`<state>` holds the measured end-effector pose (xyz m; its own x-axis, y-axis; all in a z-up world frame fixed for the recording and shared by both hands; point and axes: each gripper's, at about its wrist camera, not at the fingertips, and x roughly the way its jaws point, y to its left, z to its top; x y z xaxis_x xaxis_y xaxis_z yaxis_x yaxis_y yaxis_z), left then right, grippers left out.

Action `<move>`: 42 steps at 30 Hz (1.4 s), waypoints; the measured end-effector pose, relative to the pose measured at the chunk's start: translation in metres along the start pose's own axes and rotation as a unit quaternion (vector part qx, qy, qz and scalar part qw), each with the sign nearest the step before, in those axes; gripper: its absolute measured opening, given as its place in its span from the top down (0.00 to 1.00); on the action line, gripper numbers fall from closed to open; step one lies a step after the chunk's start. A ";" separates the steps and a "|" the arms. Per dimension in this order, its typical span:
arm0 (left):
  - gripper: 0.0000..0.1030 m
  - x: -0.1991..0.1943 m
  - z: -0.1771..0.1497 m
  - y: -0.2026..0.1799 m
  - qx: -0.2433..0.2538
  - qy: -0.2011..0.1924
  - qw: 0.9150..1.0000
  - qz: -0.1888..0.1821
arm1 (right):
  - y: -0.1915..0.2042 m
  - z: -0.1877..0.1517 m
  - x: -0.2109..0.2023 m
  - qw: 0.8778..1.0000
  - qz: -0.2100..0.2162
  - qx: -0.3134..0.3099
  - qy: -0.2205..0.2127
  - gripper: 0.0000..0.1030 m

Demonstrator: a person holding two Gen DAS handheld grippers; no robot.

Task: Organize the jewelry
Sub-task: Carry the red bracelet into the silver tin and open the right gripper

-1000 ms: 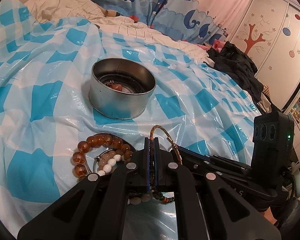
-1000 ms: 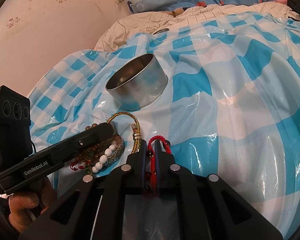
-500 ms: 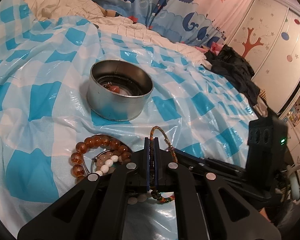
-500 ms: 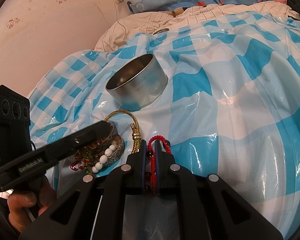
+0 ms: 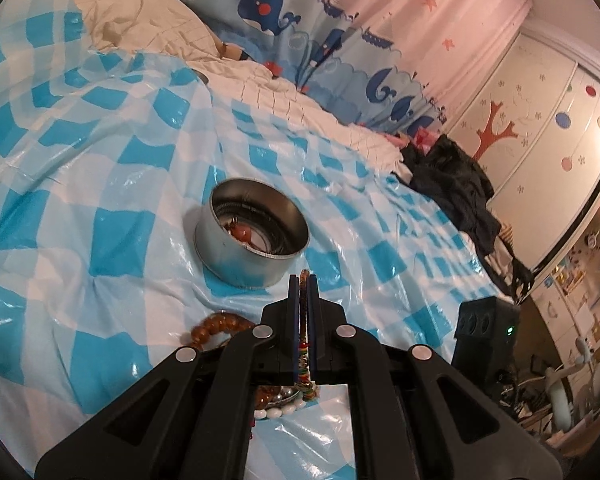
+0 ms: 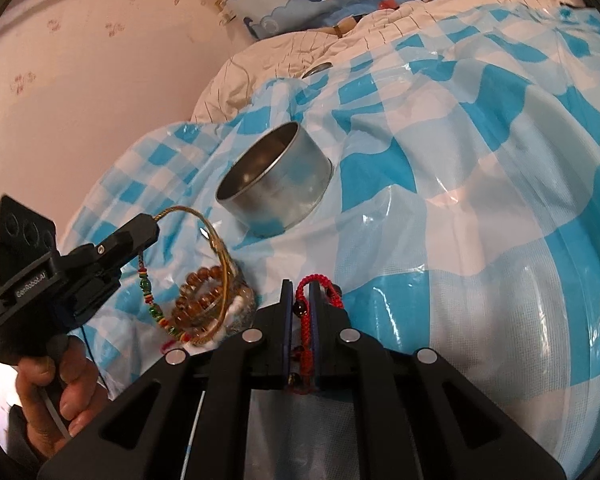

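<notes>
On the blue-checked plastic sheet (image 6: 480, 208) covering the bed, I am working both grippers near the round metal tin (image 6: 276, 184), which is sitting at about eleven o'clock from my right gripper (image 6: 300, 304) and just past twelve o'clock from my left gripper (image 5: 303, 292). My left gripper's jaws are clamping tight on the gold braided cord bracelet (image 6: 216, 240), whose loop is hanging down from them with a beaded tail trailing toward the pile. My right gripper's jaws are pinching the red knotted cord bracelet (image 6: 306, 316), with a short loop poking out past the tips. The rest of the jewelry, an amber bead bracelet (image 6: 198, 300) and some white beads, is lying in a heap at about ten o'clock from my right gripper. The tin is already holding a reddish piece (image 5: 242, 234).

I am judging the gold loop as the main risk: it is hanging over the amber beads, and if it is catching on them I am dragging the pile across the slick sheet. The tin is also resting on soft, wrinkled bedding, so a nudge at its rim is likely tipping it.
</notes>
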<state>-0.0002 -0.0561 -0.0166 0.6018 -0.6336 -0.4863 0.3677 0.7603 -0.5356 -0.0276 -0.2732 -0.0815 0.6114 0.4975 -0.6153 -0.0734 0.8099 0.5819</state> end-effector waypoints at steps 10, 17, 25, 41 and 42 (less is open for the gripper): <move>0.97 -0.007 0.036 -0.020 0.024 -0.013 0.999 -0.019 | 0.011 0.023 -0.020 0.995 0.082 0.031 -0.038 0.92; 0.97 0.025 0.082 -0.020 0.030 -0.021 0.999 -0.012 | 0.016 0.053 -0.028 0.991 0.117 0.038 -0.053 0.92; 0.78 0.087 0.085 0.031 -0.023 0.094 0.992 0.084 | 0.017 0.101 -0.013 0.988 0.141 0.033 -0.056 0.92; 0.28 -0.002 0.066 0.032 -0.025 0.033 0.989 0.139 | 0.047 0.092 0.033 0.995 -0.018 -0.095 -0.005 0.54; 0.26 -0.003 0.059 0.030 -0.018 0.035 0.988 0.147 | 0.045 0.085 0.025 0.995 -0.025 -0.095 -0.009 0.53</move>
<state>0.0506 -0.0228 0.0095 0.6283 -0.3948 -0.6704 0.1577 0.9084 -0.3872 0.0511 -0.2505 -0.0258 0.6320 0.4512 -0.6301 -0.1901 0.8785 0.4384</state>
